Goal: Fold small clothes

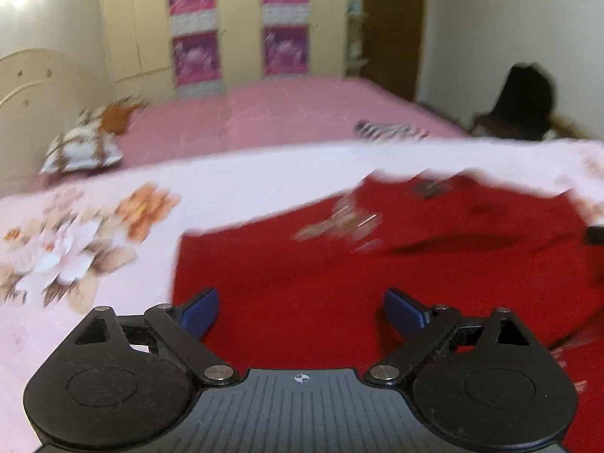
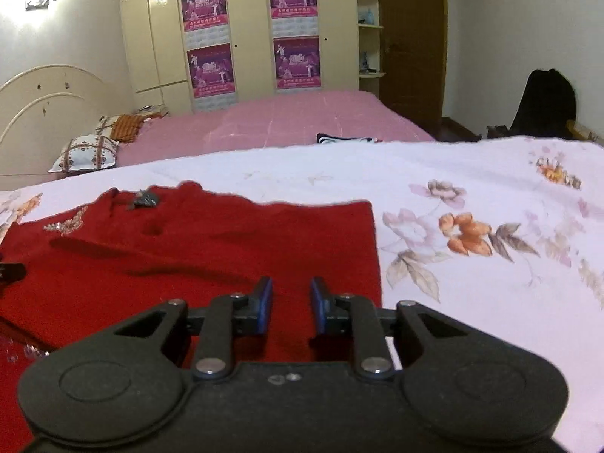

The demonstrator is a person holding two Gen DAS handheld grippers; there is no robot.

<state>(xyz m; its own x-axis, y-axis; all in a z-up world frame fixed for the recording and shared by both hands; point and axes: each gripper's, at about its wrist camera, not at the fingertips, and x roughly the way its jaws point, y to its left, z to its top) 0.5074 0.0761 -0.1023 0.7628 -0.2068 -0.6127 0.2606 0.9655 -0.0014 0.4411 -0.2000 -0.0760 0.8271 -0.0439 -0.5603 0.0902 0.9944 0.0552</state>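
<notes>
Both grippers angled down over the red garment (image 2: 211, 249)

Left gripper (image 1: 301, 311) fingers spread wide, empty; right gripper (image 2: 290, 304) fingers narrowly parted, gripping nothing. Garment lies flat on the floral sheet (image 2: 472, 302).

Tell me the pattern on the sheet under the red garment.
Pale pink sheet printed with orange and mauve flowers with brown leaves; clearest in the right wrist view.

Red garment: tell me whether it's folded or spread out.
Partly folded. The red garment lies on the floral sheet with a straight right edge and a raised fold ridge across it; no sleeves show. How many layers, cannot tell.
</notes>
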